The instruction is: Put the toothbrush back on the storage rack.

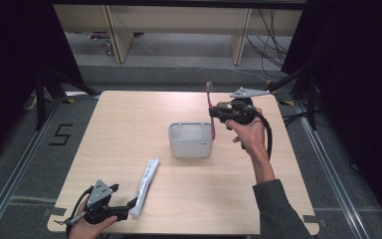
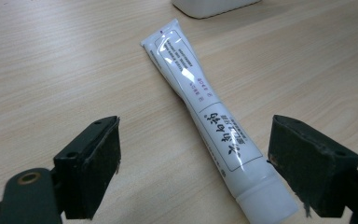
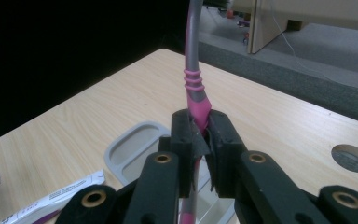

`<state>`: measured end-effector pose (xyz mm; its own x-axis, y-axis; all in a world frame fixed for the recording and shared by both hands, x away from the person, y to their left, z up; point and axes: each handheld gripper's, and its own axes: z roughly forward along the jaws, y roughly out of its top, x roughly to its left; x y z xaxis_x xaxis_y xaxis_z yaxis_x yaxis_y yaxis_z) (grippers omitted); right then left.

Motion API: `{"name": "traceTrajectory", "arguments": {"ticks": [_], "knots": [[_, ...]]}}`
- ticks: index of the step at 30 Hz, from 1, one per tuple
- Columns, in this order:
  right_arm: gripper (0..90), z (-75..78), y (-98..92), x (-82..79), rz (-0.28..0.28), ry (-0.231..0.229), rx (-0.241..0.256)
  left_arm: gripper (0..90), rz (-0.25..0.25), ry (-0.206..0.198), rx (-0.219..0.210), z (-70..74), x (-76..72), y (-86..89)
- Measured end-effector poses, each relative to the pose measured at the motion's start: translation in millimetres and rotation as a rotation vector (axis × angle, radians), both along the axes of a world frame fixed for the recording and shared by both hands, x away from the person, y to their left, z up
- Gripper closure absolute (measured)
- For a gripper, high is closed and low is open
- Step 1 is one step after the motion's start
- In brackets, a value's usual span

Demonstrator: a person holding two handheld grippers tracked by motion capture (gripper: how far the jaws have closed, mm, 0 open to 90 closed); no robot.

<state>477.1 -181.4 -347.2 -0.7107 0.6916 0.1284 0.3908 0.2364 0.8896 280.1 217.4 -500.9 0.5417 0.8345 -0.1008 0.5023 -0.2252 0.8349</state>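
Note:
A pink and grey toothbrush (image 1: 210,107) stands upright, head up, with my right gripper (image 1: 214,113) shut on its handle (image 3: 198,103). Its lower end hangs over the right rim of a grey rectangular holder (image 1: 190,141) at the table's middle. A white toothpaste tube (image 1: 144,186) lies flat near the front left. My left gripper (image 1: 132,204) is open at the tube's cap end. In the left gripper view the tube (image 2: 205,116) lies between the spread jaws, cap toward the camera, close to the right pad (image 2: 307,168).
The wooden table (image 1: 129,124) has a round cable hole (image 3: 352,157) near its right edge. Black curtains flank both sides. Desk legs and cables stand on the floor beyond the far edge.

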Motion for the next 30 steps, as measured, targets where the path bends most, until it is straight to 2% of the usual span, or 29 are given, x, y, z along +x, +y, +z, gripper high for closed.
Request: {"name": "traceTrajectory", "arguments": {"ticks": [1,3,7,8,9,16,23,25,27,29,30], "knots": [[82.3,0.4,1.6,0.7,0.004,0.023,0.011,16.2,0.000,0.000,0.002,0.1,-0.1,0.0],[82.3,0.5,3.8,4.1,-0.001,0.017,0.003,16.2,0.000,0.000,0.001,0.1,-0.1,-0.1],[82.3,-2.3,7.0,9.1,-0.014,0.024,0.017,16.2,-0.001,0.000,0.001,0.1,-0.2,-0.1],[82.3,-3.6,6.8,11.6,-0.015,0.010,-0.003,16.2,-0.001,0.001,0.001,0.0,-0.1,-0.3],[82.3,-4.9,8.4,12.3,-0.012,0.036,0.012,16.2,-0.002,0.002,0.002,0.1,-0.2,-0.3],[82.3,-11.6,8.9,21.3,-0.030,0.025,0.023,16.2,-0.011,0.002,0.006,0.0,0.0,0.1],[82.3,-19.6,12.0,26.0,-0.069,0.051,0.015,16.2,-0.019,0.007,0.010,-0.7,0.4,0.4],[82.3,-21.4,12.5,27.4,-0.069,0.031,-0.003,16.2,-0.018,0.006,0.011,-0.4,0.4,0.6],[82.3,-24.6,14.4,28.4,-0.071,0.027,0.004,16.2,-0.020,0.005,0.010,-0.1,0.2,0.6],[82.3,-27.9,16.2,27.8,-0.081,0.047,0.008,16.2,-0.015,0.005,0.013,-0.1,0.0,0.6],[82.2,-30.5,15.6,29.2,-0.084,0.026,-0.009,16.2,-0.012,0.007,0.017,0.2,-0.2,0.5]]}}
